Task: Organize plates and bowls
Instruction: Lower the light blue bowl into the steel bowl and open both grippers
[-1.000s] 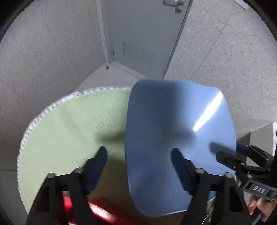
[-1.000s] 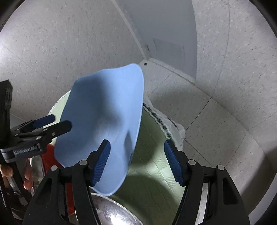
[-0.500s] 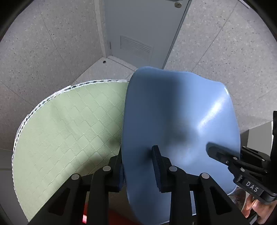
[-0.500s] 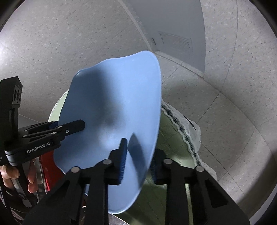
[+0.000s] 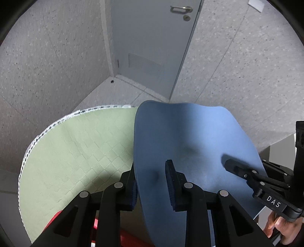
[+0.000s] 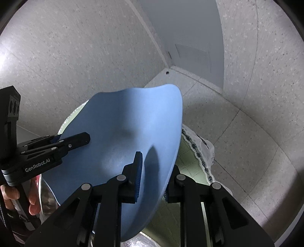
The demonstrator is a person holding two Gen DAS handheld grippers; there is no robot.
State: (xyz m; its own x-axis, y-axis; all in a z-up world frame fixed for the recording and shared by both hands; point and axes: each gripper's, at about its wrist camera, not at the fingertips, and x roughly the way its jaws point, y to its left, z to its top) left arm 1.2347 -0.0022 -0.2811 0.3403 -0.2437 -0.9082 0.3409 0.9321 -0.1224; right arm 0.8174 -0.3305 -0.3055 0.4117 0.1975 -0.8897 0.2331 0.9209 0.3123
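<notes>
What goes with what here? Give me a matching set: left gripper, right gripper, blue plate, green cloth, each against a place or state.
Things:
1. left gripper
2. right gripper
3. blue plate
4. green checked cloth

Places or states:
A. spread under the plate, with a patterned white border
B. shut on the plate's left edge
C. held in the air, tilted, by both grippers
D. shut on the plate's right edge

Pairs: 1-B, 2-D, 3-C, 4-A

Door [image 5: 152, 38]: grey, upper centre of the frame, metal handle [image 5: 181, 8], vent panel low down.
Walls [image 5: 57, 57]: speckled grey panels either side.
Floor [image 6: 237, 133]: pale speckled tiles, right of frame.
</notes>
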